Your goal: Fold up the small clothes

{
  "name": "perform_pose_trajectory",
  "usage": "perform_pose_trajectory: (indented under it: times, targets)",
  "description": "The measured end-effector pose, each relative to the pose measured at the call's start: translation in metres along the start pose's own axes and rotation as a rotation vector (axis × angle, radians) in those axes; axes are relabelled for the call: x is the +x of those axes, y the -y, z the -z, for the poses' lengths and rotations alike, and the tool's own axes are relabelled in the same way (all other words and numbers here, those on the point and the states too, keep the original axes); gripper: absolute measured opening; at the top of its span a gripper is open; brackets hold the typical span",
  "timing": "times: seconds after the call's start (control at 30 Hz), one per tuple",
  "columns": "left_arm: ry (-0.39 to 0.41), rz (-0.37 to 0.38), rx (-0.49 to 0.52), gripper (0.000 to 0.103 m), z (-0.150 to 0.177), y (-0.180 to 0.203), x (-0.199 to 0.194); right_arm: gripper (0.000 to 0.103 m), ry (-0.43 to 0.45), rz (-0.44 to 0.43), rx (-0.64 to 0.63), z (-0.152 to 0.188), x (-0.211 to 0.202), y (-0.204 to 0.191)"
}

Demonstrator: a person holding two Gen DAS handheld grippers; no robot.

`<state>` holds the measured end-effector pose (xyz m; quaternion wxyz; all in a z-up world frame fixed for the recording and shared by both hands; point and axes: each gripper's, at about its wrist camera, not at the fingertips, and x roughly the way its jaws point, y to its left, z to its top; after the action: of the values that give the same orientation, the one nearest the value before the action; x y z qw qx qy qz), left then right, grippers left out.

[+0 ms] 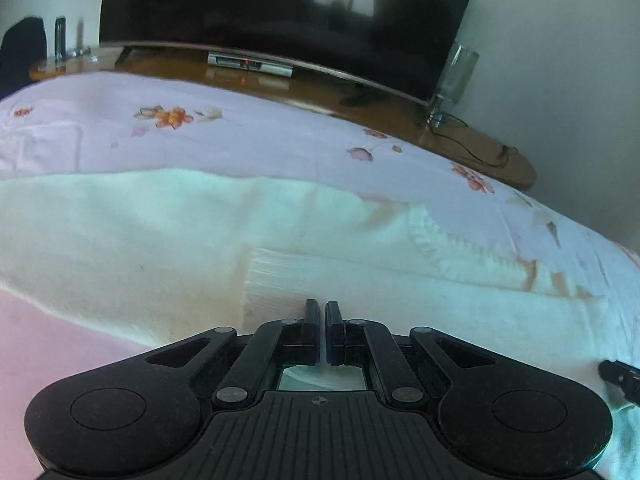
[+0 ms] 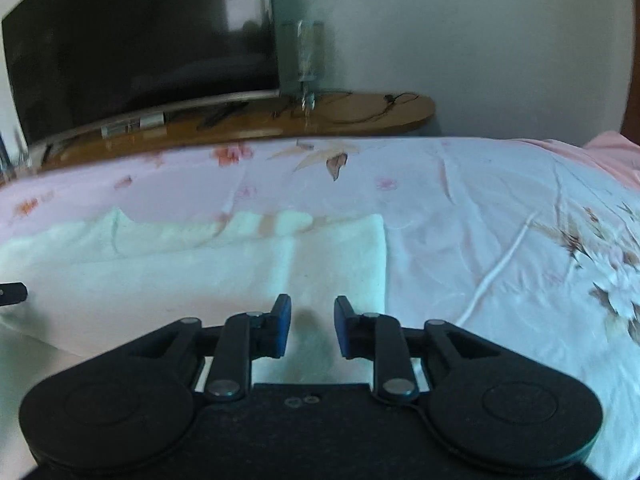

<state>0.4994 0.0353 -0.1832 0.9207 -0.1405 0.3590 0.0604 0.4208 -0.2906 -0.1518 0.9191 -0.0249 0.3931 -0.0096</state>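
Floral sheet [image 2: 480,208] across the bed, dark TV [image 1: 280,12] on a wooden shelf [image 2: 360,114] behind. Cream garment [image 1: 160,248] spread flat on the sheet — ribbed hem (blurred) toward the far edge. Left gripper [image 1: 322,312] closed, nothing visibly pinched; right gripper [image 2: 312,312] over the garment — jaws apart, gripping nothing.
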Motion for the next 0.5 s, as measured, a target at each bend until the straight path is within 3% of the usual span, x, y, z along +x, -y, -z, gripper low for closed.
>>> perform_pose_trajectory:
  times: [0.1,0.17,0.2,0.27,0.3,0.33,0.4,0.5]
  targets:
    - [-0.030,-0.013,-0.035,0.004,-0.005,-0.001,-0.015,0.022,0.010,0.010,-0.019,0.005,-0.003,0.004]
    - [-0.012,-0.029,-0.007,0.004,-0.003,0.000,-0.029,0.025,0.035,-0.028,0.017,0.001,-0.018,0.000]
    - [-0.016,-0.043,0.002,0.012,-0.002,-0.001,-0.033,0.027,0.056,-0.048,0.016,0.000,-0.024,-0.005]
    - [-0.037,-0.068,-0.018,0.065,0.000,-0.011,-0.041,0.034,0.056,-0.102,-0.008,-0.002,-0.028,-0.024]
    - [-0.030,-0.102,-0.038,0.103,-0.002,-0.018,-0.044,0.037,0.047,-0.146,-0.008,-0.002,-0.028,-0.033]
    - [0.015,-0.140,-0.054,0.103,0.000,-0.025,-0.054,0.038,0.041,-0.173,-0.009,-0.002,-0.027,-0.042]
    - [0.086,-0.145,-0.065,0.103,0.000,-0.040,-0.072,0.038,0.039,-0.202,-0.037,0.000,-0.027,-0.063]
    - [0.042,-0.119,-0.141,0.103,-0.002,-0.076,-0.080,0.038,0.029,-0.248,-0.064,0.002,-0.027,-0.097]
